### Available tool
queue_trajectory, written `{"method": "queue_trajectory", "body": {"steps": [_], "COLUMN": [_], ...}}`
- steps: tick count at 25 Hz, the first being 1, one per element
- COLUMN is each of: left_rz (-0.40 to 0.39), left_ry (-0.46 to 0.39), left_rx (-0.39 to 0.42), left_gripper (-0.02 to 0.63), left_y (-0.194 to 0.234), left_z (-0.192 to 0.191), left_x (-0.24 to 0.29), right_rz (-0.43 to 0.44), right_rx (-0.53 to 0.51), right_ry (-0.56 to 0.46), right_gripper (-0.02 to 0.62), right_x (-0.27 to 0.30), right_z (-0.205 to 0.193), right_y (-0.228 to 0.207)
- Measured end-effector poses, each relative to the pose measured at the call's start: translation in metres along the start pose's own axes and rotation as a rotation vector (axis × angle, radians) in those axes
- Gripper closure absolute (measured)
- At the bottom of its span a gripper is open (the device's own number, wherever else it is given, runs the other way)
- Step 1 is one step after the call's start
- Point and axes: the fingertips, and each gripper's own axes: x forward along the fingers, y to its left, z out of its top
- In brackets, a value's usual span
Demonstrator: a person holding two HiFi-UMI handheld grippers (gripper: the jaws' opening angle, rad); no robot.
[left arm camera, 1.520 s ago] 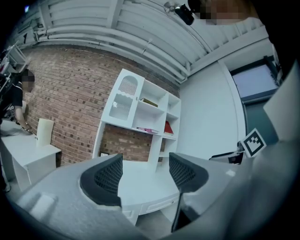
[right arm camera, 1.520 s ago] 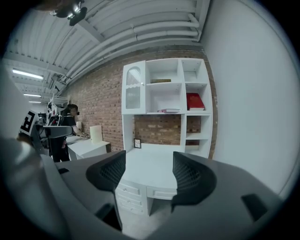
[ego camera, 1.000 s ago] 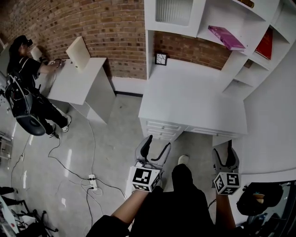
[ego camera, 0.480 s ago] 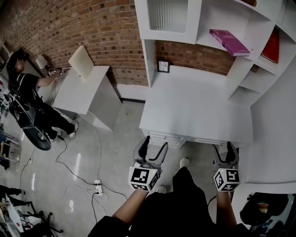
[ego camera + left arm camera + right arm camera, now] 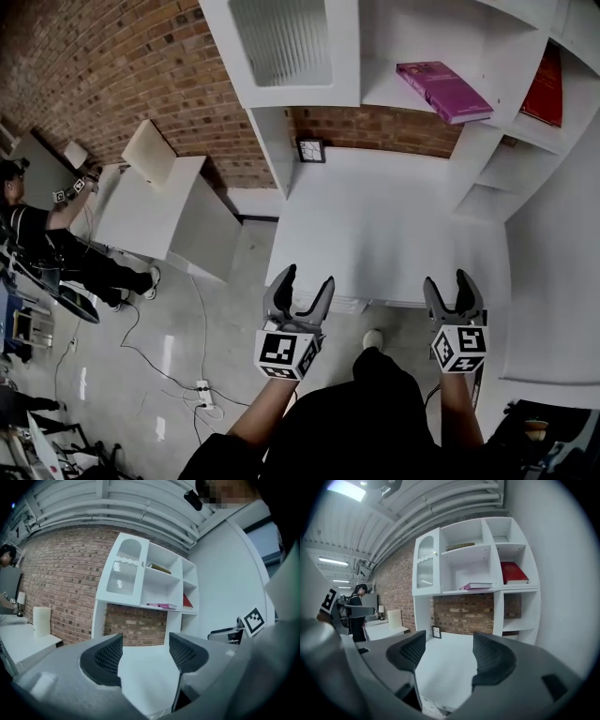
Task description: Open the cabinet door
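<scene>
Far left, a person (image 5: 33, 239) stands at a side desk (image 5: 155, 202). Open floor (image 5: 187, 309) runs between that desk and the white desk (image 5: 394, 225), crossed by cables and a power strip (image 5: 202, 386). The white desk's front edge lies just ahead of both grippers. Its top carries only a small frame (image 5: 311, 150) at the back wall.

The cabinet door (image 5: 281, 42), ribbed glass in a white frame, closes the upper left bay of the shelf unit. It sits flush, well apart from both grippers. To its right a pink book (image 5: 443, 91) lies on an open shelf, and a red book (image 5: 542, 84) stands in the far right bay.

Left gripper (image 5: 307, 278): jaws spread wide, nothing between them, touching nothing. Right gripper (image 5: 447, 281): jaws likewise spread and empty, held at the desk's front edge.

Only the right gripper view shows the door's small knob (image 5: 435, 553) on its right edge. Only the head view shows the floor and cables.
</scene>
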Motion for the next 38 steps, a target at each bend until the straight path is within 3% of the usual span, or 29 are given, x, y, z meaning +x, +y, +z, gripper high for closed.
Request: {"method": "queue_trajectory", "body": {"steps": [7, 16, 19, 23, 32, 38], "left_rz": [0.011, 0.053, 0.057, 0.061, 0.044, -0.009], "left_ry": [-0.033, -0.072, -0.076, -0.073, -0.104, -0.155], "left_rx": [0.022, 0.011, -0.020, 0.004, 0.012, 0.051], "left_gripper": [0.307, 0.307, 0.307, 0.307, 0.307, 0.307], "left_y": [-0.013, -0.011, -0.013, -0.013, 0.004, 0.015], "left_z": [0.023, 0.042, 0.047, 0.057, 0.087, 0.140], "left_x": [0.069, 0.147, 0.169, 0.183, 0.211, 0.229], "right_rz": [-0.001, 0.084, 0.090, 0.091, 0.071, 0.087], "right_rx": [0.026, 0.007, 0.014, 0.021, 0.069, 0.070], "right_ry": [-0.029, -0.043, -0.063, -0.065, -0.039, -0.065], "right_gripper": [0.296, 0.296, 0.296, 0.296, 0.296, 0.296], "right_x": [0.047, 0.110, 0.130, 0.150, 0.169, 0.183], "right_z": [0.021, 0.043, 0.055, 0.062, 0.059, 0.079], "right_y": [-0.064, -0.091, -0.107, -0.126, -0.132, -0.109]}}
